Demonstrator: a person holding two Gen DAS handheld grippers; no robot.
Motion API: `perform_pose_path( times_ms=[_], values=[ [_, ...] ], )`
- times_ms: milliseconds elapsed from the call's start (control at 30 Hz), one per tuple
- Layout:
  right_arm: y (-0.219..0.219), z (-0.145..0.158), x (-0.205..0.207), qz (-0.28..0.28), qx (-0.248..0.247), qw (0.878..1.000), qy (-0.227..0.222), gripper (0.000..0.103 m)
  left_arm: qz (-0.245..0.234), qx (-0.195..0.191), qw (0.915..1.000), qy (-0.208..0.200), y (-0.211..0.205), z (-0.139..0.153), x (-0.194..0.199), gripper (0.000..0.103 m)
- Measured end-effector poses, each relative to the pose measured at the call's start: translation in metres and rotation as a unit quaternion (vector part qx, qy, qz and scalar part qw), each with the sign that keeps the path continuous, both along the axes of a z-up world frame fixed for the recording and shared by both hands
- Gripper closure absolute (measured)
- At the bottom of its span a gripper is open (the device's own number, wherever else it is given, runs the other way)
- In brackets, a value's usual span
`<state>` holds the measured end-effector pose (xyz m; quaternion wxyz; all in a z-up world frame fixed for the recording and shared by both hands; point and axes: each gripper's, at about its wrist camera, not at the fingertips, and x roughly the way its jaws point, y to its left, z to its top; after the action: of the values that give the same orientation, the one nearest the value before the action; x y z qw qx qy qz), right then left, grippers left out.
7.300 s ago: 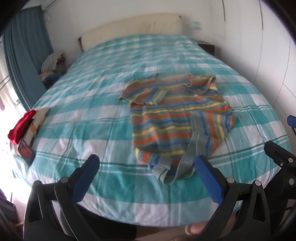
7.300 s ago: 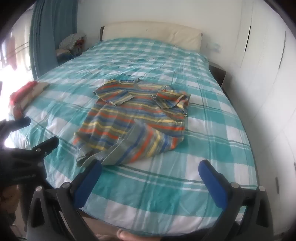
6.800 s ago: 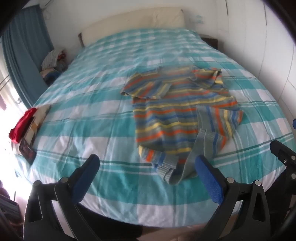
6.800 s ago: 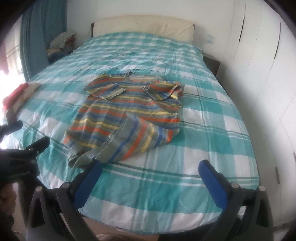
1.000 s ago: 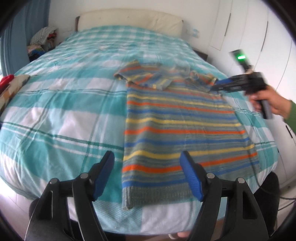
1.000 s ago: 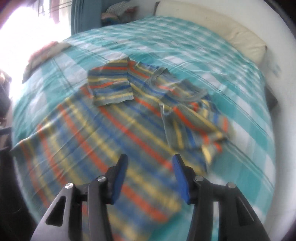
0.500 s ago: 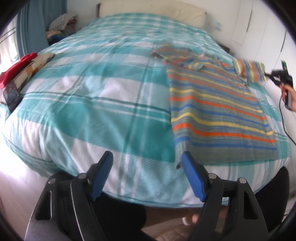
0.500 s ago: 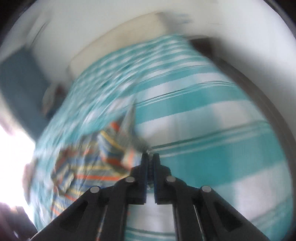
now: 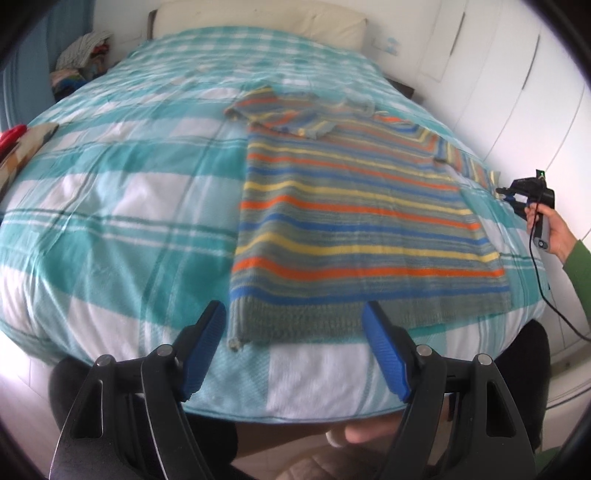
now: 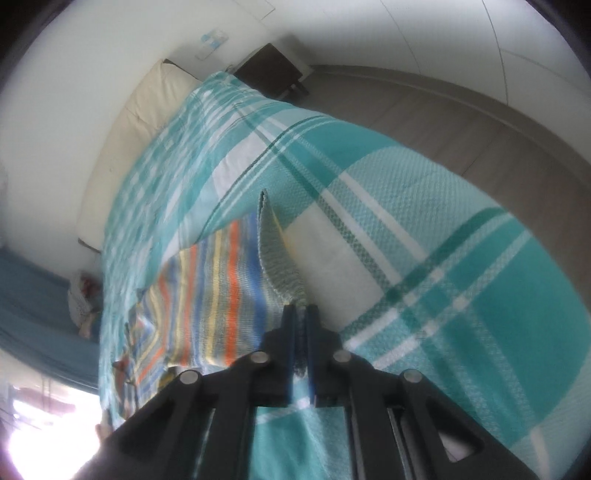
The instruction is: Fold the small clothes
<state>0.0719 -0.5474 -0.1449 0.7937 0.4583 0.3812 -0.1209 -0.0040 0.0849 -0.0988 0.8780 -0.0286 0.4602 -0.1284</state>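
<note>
Across the whole left wrist view: one bed [image 9: 110,206], covered by one teal-and-white checked bedspread [image 9: 92,166], with one cream headboard cushion [image 9: 258,16] at its far end. One white wardrobe front [image 9: 517,92] stands along the right side. One dark bedside table [image 10: 271,75] sits at the head corner in the right wrist view, on a grey-brown floor [image 10: 480,122].

One striped knitted sweater [image 9: 351,214], the task's garment, lies spread flat on the right half of the bed, its hem toward the foot edge and its neck toward the headboard. Body bands run orange, blue, yellow and grey-green; the ribbed hem is plain grey-green. Two sleeves: the left sleeve [image 9: 280,114] is folded in across the chest, the right sleeve [image 9: 469,164] is stretched straight out toward the bed's side edge.

One pile of mixed clothes [image 9: 79,59] lies beside the bed at far left. One red item [image 9: 11,134] rests on one patterned item at the left edge; what these are cannot be told.

Two grippers. Left gripper [image 9: 295,350]: blue-padded fingers [image 9: 205,343] spread apart, released, holding nothing, hovering just off the foot edge near the hem. Right gripper [image 10: 301,314]: fingers clenched on the ribbed cuff [image 10: 275,254] of the right sleeve, the cuff standing edge-up above the bedspread.
</note>
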Motion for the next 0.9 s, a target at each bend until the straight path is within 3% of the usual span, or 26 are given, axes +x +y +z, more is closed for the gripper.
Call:
perform_pose_path(
  times_ms=[67,133,167,200,233,367,533,633,733,833,900],
  values=[
    [-0.002,-0.005,-0.003,-0.007,0.035,0.999,-0.032,0.07,0.008,-0.006,0.9999,0.011,0.006,-0.004,-0.001,0.025],
    [-0.003,-0.007,0.0,-0.014,0.043,0.998,-0.043,0.066,0.017,-0.016,0.9995,0.023,0.012,-0.009,-0.001,0.025],
    [-0.002,-0.008,0.005,-0.011,0.04,0.998,-0.038,0.07,0.019,-0.021,0.9992,0.027,0.013,-0.011,0.0,0.025],
    [-0.002,-0.008,0.009,-0.012,0.026,0.999,-0.021,0.081,0.022,-0.025,0.999,0.031,0.014,-0.013,0.0,0.025],
    [0.0,-0.005,0.011,-0.015,-0.003,1.0,0.006,0.101,0.025,-0.025,0.9988,0.035,0.014,-0.014,0.002,0.025],
    [0.005,0.012,0.002,-0.039,-0.111,0.991,0.067,0.102,0.036,-0.018,0.9988,0.03,0.015,-0.013,0.0,0.025],
    [0.009,0.007,0.002,-0.046,-0.134,0.986,0.089,0.102,0.033,-0.002,0.9987,0.039,0.015,-0.014,0.002,0.025],
    [0.01,0.008,0.002,-0.035,-0.15,0.984,0.087,0.102,0.025,0.02,0.9992,0.024,0.017,-0.005,0.001,0.025],
    [0.014,0.016,-0.012,-0.021,-0.16,0.983,0.089,0.085,0.015,0.056,0.9983,-0.007,0.021,0.017,0.006,0.025],
    [0.029,0.037,-0.041,-0.017,-0.213,0.972,0.095,0.052,0.003,0.075,0.9958,-0.052,0.027,0.051,0.021,0.025],
    [0.047,0.053,-0.06,-0.002,-0.248,0.965,0.081,0.05,-0.01,0.066,0.9944,-0.082,0.026,0.076,0.038,0.022]
  ],
)
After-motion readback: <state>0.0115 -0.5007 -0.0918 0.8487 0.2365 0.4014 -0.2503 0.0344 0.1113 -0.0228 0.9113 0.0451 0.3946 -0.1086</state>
